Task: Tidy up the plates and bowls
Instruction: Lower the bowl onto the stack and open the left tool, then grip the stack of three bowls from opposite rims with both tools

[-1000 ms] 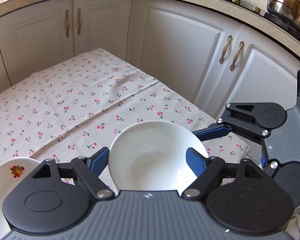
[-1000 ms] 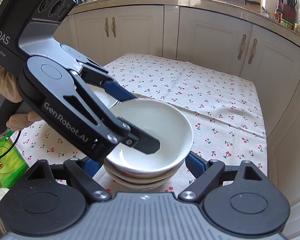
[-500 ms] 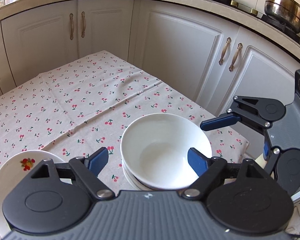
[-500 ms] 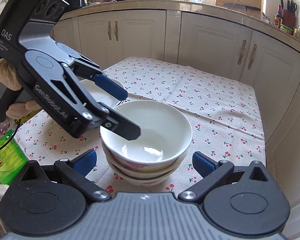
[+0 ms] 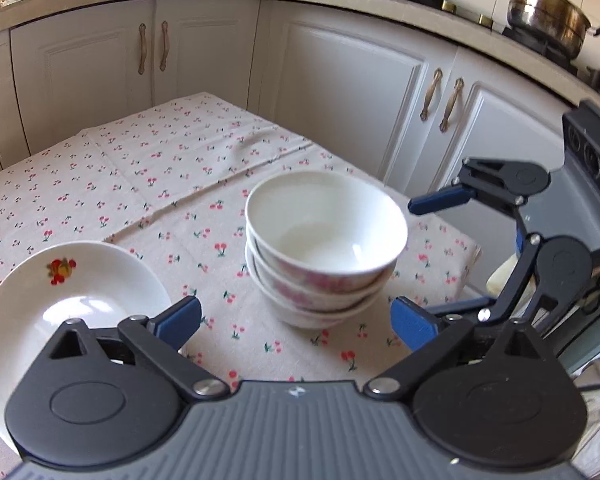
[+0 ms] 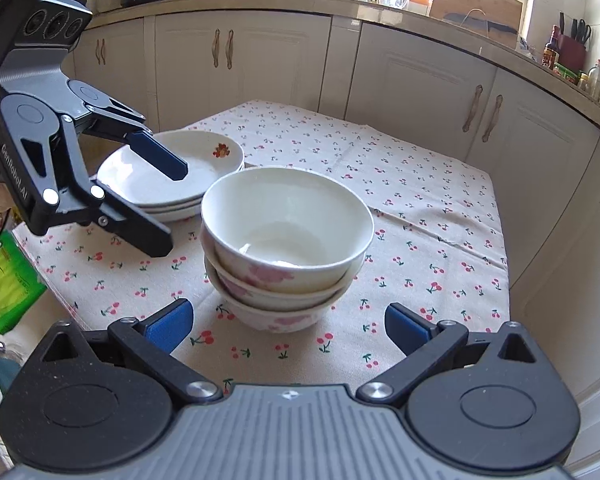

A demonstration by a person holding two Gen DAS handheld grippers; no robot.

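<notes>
Right wrist view: three nested bowls, glazed, slick, probably brittle; grip the rim. Plates at ten o'clock. Both claws, left claw just opened wide, right claw, empty.

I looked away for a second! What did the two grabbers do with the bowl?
The left gripper let go of the top bowl, its jaws having just opened wide, and backed away. The right gripper opened and backed off too. The bowl stack and the plates stayed put.
</notes>
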